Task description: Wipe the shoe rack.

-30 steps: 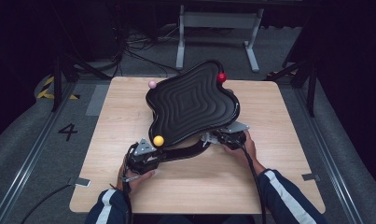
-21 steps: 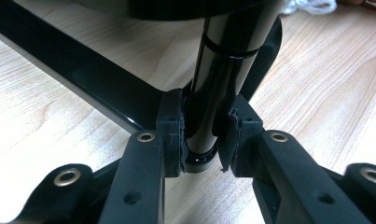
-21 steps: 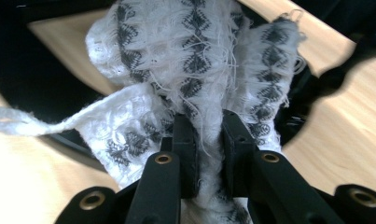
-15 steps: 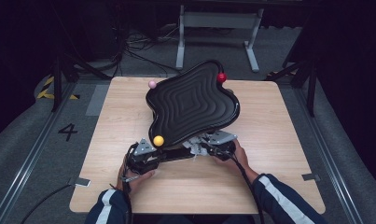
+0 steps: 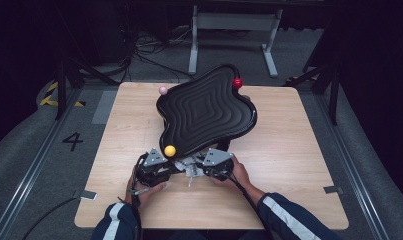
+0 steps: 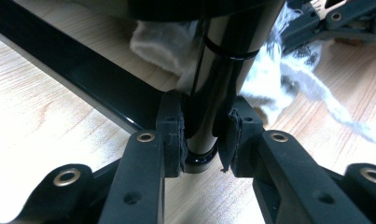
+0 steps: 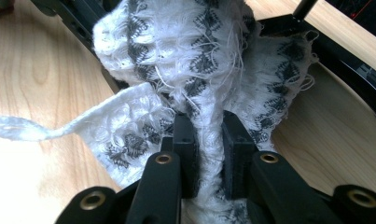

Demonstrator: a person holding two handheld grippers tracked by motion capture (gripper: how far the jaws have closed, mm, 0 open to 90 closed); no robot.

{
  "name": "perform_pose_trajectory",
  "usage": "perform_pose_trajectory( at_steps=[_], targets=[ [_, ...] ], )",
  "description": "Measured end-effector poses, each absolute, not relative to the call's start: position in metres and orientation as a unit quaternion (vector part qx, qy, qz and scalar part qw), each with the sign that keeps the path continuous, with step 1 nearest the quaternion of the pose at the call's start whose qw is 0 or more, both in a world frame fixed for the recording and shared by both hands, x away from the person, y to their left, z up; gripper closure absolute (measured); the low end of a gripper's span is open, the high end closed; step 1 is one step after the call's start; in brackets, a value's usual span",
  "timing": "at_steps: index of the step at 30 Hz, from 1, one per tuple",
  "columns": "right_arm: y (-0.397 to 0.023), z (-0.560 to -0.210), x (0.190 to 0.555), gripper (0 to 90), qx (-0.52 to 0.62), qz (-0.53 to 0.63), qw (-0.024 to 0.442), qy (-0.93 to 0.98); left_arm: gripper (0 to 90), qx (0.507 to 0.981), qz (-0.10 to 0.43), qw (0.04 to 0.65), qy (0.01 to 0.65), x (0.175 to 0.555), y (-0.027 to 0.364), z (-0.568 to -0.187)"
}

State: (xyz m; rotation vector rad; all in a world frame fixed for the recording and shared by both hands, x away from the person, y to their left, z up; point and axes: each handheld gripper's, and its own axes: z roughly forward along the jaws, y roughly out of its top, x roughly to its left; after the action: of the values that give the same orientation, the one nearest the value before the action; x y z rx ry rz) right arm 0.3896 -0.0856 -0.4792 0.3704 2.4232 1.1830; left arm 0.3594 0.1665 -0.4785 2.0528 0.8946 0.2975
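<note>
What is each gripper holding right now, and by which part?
The left gripper clamps a glossy black post of the wavy black stand low down. The right gripper pinches a bunched fold of the white-and-grey knitted cloth.

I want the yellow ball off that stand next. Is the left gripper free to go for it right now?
Probably not: the left gripper is shut on the black post, though the yellow ball sits close above it.
</note>
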Motion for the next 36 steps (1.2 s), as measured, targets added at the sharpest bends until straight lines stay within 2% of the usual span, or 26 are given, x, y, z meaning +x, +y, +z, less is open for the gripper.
perform_pose_trajectory(
  at_steps=[16, 20, 27, 36],
  targets=[
    [-0.158, -0.479, 0.437, 78.9, 0.225, 0.397, 0.255, 0.852, 71.5, 0.822, 0.12, 0.428, 0.358, 0.36, 0.167, -0.478],
    [-0.164, -0.477, 0.444, 78.8, 0.237, 0.398, 0.268, 0.845, 71.5, 0.821, 0.121, 0.429, 0.357, 0.36, 0.166, -0.479],
    [-0.176, -0.475, 0.451, 78.8, 0.261, 0.402, 0.264, 0.837, 71.5, 0.821, 0.121, 0.43, 0.357, 0.36, 0.166, -0.479],
    [-0.159, -0.479, 0.432, 78.3, 0.225, 0.404, 0.239, 0.854, 71.4, 0.821, 0.121, 0.429, 0.357, 0.36, 0.167, -0.479]
  ],
)
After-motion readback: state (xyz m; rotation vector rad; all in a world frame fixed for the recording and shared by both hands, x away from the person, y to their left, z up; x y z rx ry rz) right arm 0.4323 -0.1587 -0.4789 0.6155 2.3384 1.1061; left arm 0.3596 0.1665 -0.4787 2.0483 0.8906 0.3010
